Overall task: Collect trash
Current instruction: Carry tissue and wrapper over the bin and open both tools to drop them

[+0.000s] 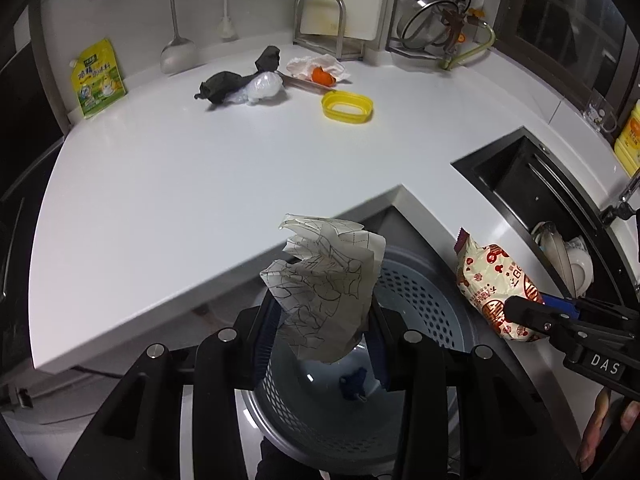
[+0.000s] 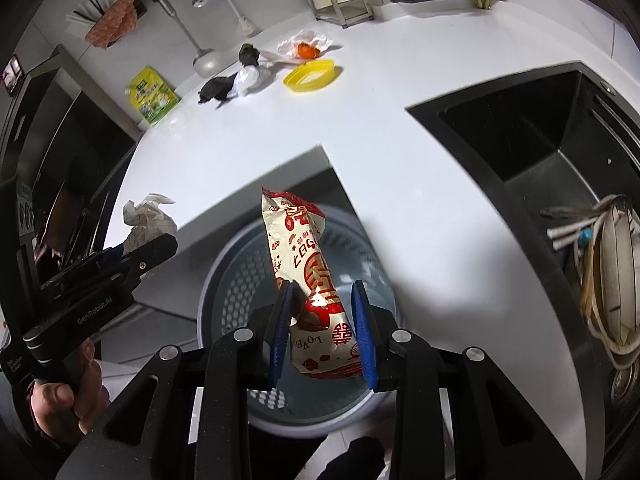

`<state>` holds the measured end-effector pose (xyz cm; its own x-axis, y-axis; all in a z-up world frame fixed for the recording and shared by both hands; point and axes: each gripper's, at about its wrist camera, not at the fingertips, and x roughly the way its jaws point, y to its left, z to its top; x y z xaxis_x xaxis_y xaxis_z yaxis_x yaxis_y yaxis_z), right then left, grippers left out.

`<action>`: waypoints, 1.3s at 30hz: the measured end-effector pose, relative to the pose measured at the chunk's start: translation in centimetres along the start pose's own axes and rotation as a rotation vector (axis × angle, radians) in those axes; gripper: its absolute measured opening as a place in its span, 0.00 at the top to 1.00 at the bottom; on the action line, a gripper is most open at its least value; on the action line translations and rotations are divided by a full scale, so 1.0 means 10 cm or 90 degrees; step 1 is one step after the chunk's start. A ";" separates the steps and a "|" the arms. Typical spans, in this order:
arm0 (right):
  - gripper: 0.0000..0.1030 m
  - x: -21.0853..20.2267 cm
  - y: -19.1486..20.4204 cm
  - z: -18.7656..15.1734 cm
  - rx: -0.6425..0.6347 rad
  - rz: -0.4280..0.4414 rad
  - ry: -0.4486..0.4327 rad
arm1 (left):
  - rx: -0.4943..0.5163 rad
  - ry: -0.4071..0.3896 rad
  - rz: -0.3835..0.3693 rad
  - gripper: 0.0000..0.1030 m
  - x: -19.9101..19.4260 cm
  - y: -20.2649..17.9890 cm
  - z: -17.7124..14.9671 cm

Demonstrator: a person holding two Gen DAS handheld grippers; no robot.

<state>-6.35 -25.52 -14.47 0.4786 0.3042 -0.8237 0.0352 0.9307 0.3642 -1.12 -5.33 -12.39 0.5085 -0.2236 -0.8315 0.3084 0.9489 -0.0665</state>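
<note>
The left gripper (image 1: 320, 332) is clamped on a crumpled paper (image 1: 324, 288) scribbled with black lines, held above the perforated bin (image 1: 420, 300) that stands on the floor below the counter's near edge. The right gripper (image 2: 322, 328) grips a red-and-cream snack wrapper (image 2: 308, 280) between its blue pads (image 2: 362, 332), also over the bin. On the white counter (image 1: 180, 184), far side, lie a black bag (image 1: 222, 86), a white bag (image 1: 262, 86), a tissue (image 1: 316, 65) and a yellow lid (image 1: 347, 107). A sink (image 2: 540, 132) lies to the right.
</note>
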 end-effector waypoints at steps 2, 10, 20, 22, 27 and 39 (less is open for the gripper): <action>0.72 0.00 0.00 -0.07 -0.003 0.002 0.006 | -0.002 0.003 0.000 0.62 -0.02 -0.04 -0.07; 0.72 0.05 -0.01 -0.27 -0.012 0.010 0.033 | -0.005 0.025 0.000 0.62 -0.02 -0.17 -0.24; 0.72 0.19 -0.01 -0.34 -0.020 0.011 0.062 | -0.008 0.067 0.024 0.62 0.12 -0.20 -0.34; 0.72 0.23 -0.02 -0.36 -0.019 0.010 0.068 | -0.012 0.076 0.023 0.62 0.14 -0.20 -0.36; 0.72 0.34 -0.02 -0.39 -0.019 0.001 0.088 | -0.016 0.094 0.027 0.62 0.19 -0.18 -0.41; 0.71 0.44 0.06 -0.41 -0.034 -0.009 0.110 | -0.028 0.112 0.030 0.55 0.22 -0.10 -0.48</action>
<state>-7.79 -22.82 -19.70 0.3201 0.3176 -0.8926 -0.0083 0.9431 0.3325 -4.21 -5.71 -16.81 0.3719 -0.1392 -0.9178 0.2499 0.9672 -0.0455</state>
